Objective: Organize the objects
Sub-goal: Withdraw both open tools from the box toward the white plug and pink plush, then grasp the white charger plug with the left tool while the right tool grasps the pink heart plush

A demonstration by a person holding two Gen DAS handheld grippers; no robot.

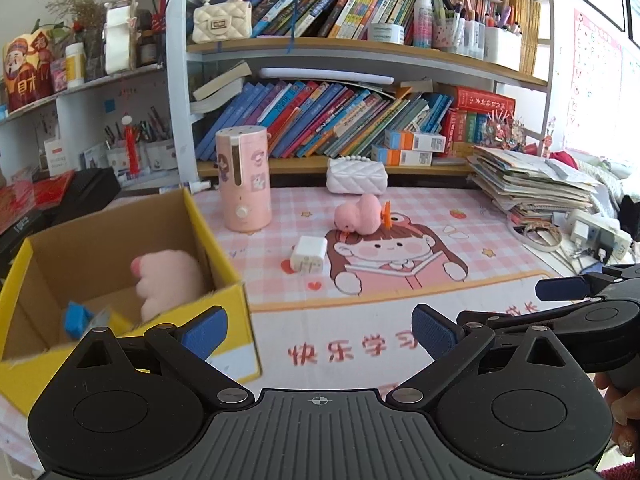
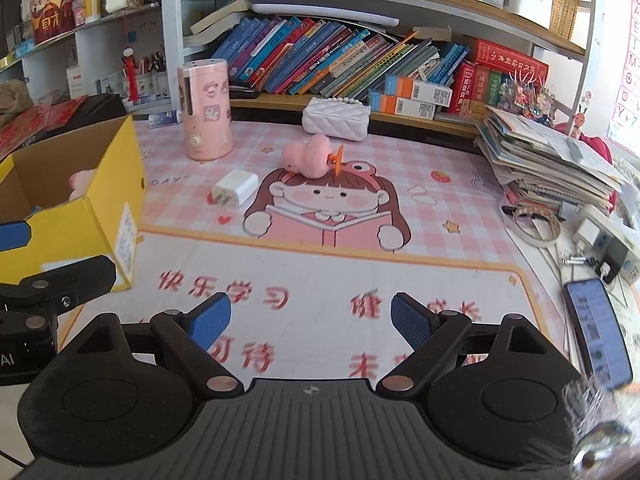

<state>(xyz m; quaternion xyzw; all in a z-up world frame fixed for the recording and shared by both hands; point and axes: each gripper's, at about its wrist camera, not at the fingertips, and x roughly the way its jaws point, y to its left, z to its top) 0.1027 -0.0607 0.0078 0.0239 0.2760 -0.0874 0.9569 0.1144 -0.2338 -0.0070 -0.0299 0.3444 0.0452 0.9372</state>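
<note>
Now, from the left wrist: the left tongs (image 1: pixel 320 330) hang spread wide and empty beside the yellow box (image 1: pixel 230 300), which already holds a pink plush (image 1: pixel 168 280) and a small blue thing (image 1: pixel 76 320), so it looks like the collecting bin. Out on the surface (image 1: pixel 400 312) wait a white charger (image 1: pixel 309 255) and a pink toy (image 1: pixel 360 210) with an orange clip.

Over to the right wrist: the right tongs (image 2: pixel 311 322) are parted too, gripping nothing, aimed at that charger (image 2: pixel 236 189) with a free path. A phone (image 2: pixel 598 330) and a paper stack (image 2: pixel 548 160) crowd the right edge.
</note>
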